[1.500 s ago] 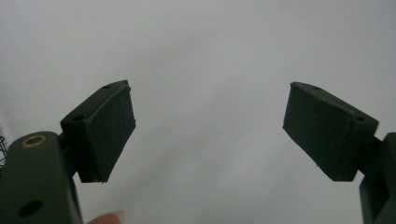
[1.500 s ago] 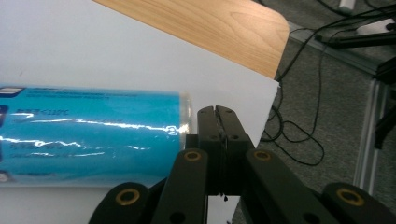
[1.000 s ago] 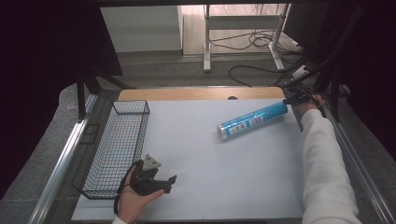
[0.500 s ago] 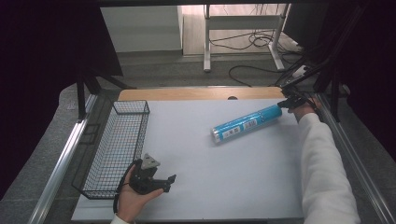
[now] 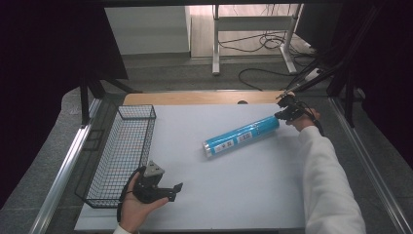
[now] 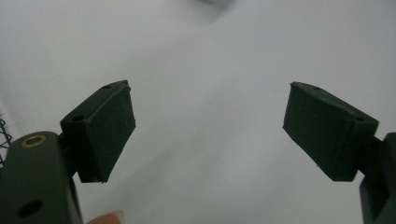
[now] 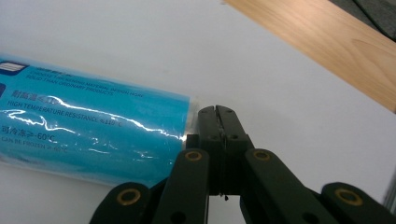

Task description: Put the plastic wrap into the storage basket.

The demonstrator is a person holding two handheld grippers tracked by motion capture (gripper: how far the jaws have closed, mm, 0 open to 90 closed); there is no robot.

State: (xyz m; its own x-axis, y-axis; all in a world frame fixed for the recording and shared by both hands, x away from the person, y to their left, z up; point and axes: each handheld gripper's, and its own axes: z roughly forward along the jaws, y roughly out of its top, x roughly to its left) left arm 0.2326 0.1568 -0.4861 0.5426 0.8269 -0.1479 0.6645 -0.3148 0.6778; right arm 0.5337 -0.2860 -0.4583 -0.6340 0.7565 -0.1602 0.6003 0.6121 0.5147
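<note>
R gripper (image 7: 218, 111) has its jaws pressed flat together, pad to pad, w/ nothing visibly pinched; the tips sit right against the end of the blue roll (image 7: 88, 130), at the edge of its clear wrap. Whether a bit of wrap is caught between the pads can't be told. From the high view the R gripper (image 5: 284, 115) is at the far right of the white table top (image 5: 234, 195), held by a hand in a white sleeve (image 5: 326, 180) that comes in from bottom right. The blue roll (image 5: 242, 136) lies on its side on the white top, slanted: near end toward table centre, far end up at the R gripper. It has white label patches and printed text along it. Beyond the gripper a wooden strip (image 7: 322, 44) runs along the far edge of the table. L gripper (image 5: 171, 191) rests near the front left of the table in the person's L hand (image 5: 136, 209), jaws spread wide w/ nothing between them; in its own view the L gripper (image 6: 208, 126) faces bare white surface. Just beside it, to the left, stands a black wire basket (image 5: 122, 151), long side running front to back, well apart from the roll.
</note>
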